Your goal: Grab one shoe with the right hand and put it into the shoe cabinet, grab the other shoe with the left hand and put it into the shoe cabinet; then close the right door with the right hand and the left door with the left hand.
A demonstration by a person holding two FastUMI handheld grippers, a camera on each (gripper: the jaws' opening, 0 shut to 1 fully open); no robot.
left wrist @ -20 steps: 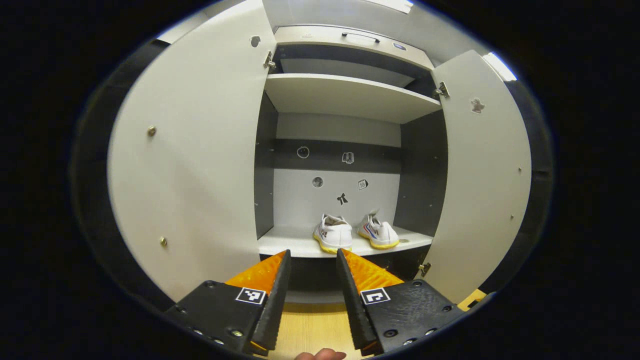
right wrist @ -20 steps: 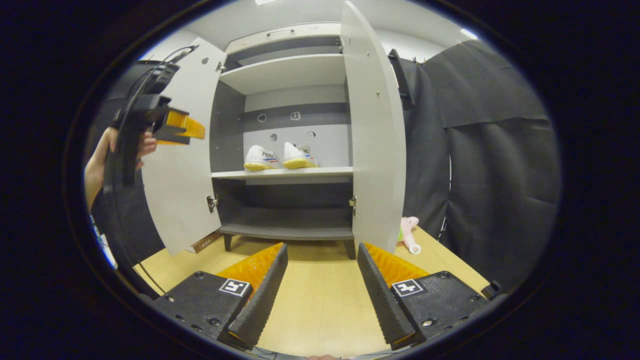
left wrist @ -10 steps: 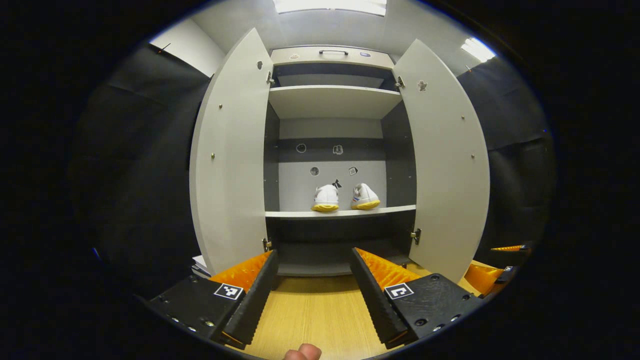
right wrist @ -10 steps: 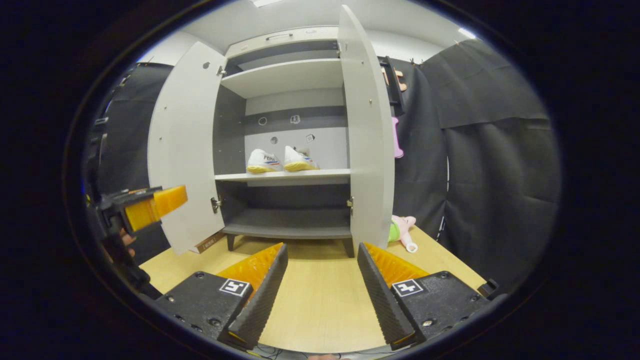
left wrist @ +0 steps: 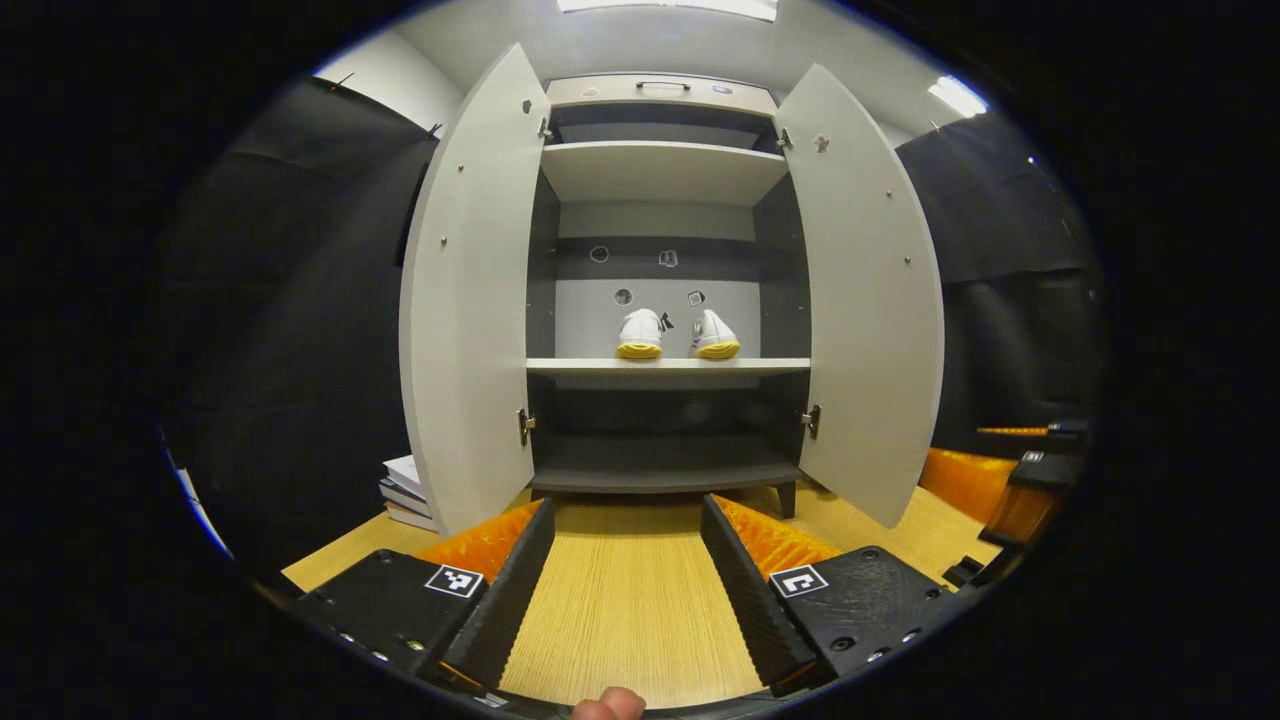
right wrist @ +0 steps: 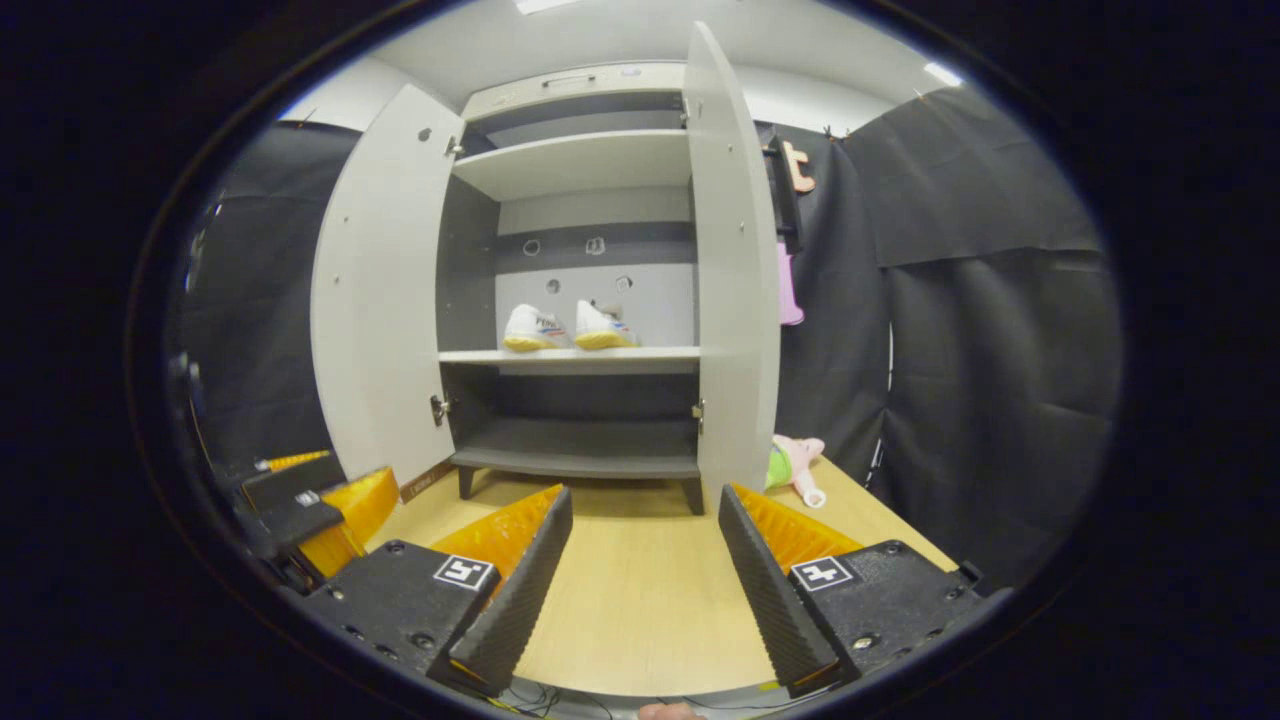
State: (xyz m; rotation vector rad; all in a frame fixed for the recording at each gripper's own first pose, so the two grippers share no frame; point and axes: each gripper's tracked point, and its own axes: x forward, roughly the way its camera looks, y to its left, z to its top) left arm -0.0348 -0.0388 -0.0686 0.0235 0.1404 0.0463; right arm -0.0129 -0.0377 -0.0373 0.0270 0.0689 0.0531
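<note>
Both grippers have drawn back from the shoe cabinet [left wrist: 660, 95] since a second ago, so its whole front now shows. Left gripper [left wrist: 625, 570] and right gripper [right wrist: 645, 575] hang over the pale wood-grain floor [left wrist: 625, 590], ribbed fingers spread, holding nothing. Two white shoes [left wrist: 678, 335] with yellow soles sit side by side on the smooth middle shelf [left wrist: 667, 366], heels outward. Matte grey left door [left wrist: 465, 300] and right door [left wrist: 865, 300], flat panels, stand wide open. At 8 o'clock in the left gripper view lies a stack of books [left wrist: 408, 490]; at 4 o'clock of the cabinet in the right gripper view, a soft pink plush toy [right wrist: 795, 465].
</note>
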